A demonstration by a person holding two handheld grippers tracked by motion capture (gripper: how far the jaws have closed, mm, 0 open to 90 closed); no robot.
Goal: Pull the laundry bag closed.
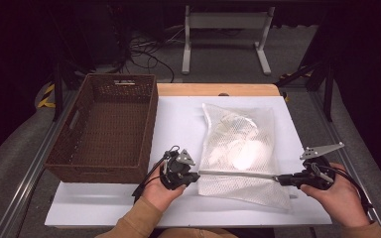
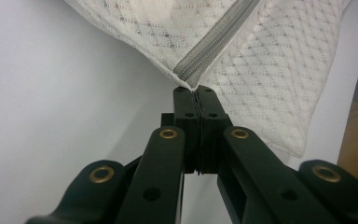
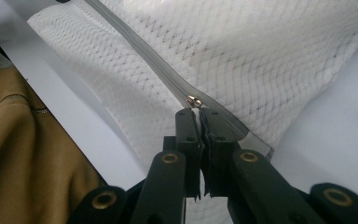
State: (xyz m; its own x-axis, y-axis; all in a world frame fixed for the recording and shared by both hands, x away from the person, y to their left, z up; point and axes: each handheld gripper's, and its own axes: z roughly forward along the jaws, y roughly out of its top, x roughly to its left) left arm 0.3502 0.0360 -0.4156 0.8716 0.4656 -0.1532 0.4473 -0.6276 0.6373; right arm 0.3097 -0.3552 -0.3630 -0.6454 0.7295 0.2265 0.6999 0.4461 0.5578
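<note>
Presumably zipping: left gripper (image 2: pixel 198 100) clamps the white mesh zippered laundry bag's (image 1: pixel 240 153) zipper end just ahead of its jaws, anchoring it; right gripper (image 3: pixel 199 114) pinches the small metal slider pull (image 3: pixel 194 101) at its tips.

white mesh laundry bag (image 1: pixel 240 151), stuffed with pale fabric, flat at centre-right of the frame; grey zipper (image 1: pixel 238 174) stretched taut along its lower edge.

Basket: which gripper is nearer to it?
Left. The left gripper sits just off the basket's near right corner; the right gripper is across the mesh bag, far from it.
</note>
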